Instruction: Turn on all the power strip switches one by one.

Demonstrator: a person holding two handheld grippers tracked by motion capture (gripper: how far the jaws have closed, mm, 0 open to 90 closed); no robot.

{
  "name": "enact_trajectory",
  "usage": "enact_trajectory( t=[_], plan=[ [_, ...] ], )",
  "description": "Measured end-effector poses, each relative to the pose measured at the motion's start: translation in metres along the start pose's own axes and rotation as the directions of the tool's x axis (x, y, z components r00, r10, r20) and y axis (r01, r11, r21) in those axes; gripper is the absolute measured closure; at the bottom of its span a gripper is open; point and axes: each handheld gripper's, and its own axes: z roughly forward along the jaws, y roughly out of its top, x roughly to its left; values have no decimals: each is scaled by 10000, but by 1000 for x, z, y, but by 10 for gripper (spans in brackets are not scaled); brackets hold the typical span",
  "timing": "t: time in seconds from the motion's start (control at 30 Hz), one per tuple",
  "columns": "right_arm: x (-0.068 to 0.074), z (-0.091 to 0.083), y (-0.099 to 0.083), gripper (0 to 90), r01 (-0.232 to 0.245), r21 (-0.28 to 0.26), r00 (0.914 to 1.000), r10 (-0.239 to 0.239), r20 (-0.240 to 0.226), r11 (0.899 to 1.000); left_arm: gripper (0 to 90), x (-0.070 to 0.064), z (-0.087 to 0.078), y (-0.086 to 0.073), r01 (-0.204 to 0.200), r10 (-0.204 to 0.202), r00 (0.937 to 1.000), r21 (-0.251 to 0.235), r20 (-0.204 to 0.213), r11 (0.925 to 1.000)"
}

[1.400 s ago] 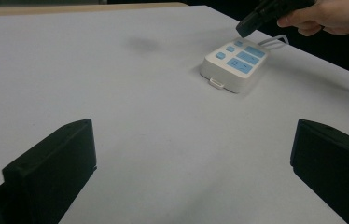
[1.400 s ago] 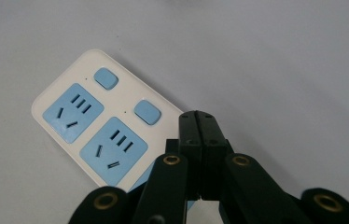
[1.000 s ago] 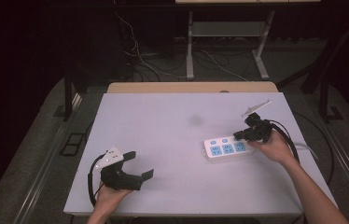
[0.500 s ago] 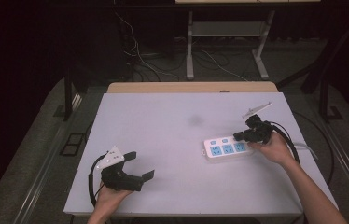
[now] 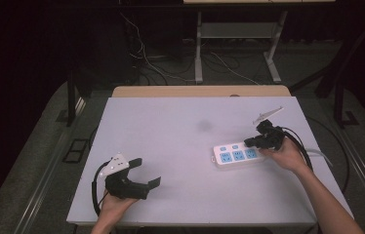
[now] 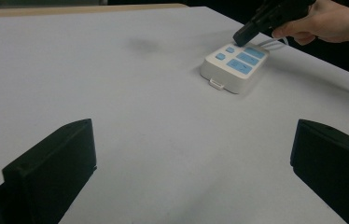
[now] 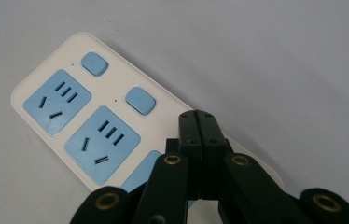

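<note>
A white power strip (image 5: 236,155) with blue sockets and small blue buttons lies flat on the right half of the pale table (image 5: 171,126). My right gripper (image 5: 247,143) is shut with nothing between its jaws. Its tip hovers over the strip's (image 7: 84,121) back edge, just right of the second blue button (image 7: 140,100). I cannot tell whether the tip (image 7: 197,119) touches the strip. My left gripper (image 5: 145,171) rests open at the table's front left, far from the strip (image 6: 235,67). Nothing sits between its jaws (image 6: 193,140). The right gripper (image 6: 240,38) and its hand show beyond the strip.
The strip's white cable (image 5: 317,153) runs off to the right, under the hand. A tan board (image 5: 200,91) borders the table's far edge. Behind it stand a metal frame (image 5: 199,44) and loose floor cables (image 5: 146,58).
</note>
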Motion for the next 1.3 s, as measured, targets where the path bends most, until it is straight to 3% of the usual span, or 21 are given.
enact_trajectory(
  t=[0.3,0.63,1.0,1.3],
  plan=[
    [-3,-4,-1,900,-189,106,9997,187,166,9998,0,1,1,0,54,-54,10000,-7,6,10000],
    [2,-17,2,900,-128,-274,9998,131,141,9995,0,1,1,0,72,-72,10000,-35,14,10000],
    [14,-30,20,900,250,-427,9997,-252,-49,9988,0,0,1,0,57,-57,10000,-48,16,10000],
    [19,-32,33,900,260,-522,9995,-269,-163,9983,0,0,0,0,56,-56,10000,-72,36,10000]
  ],
)
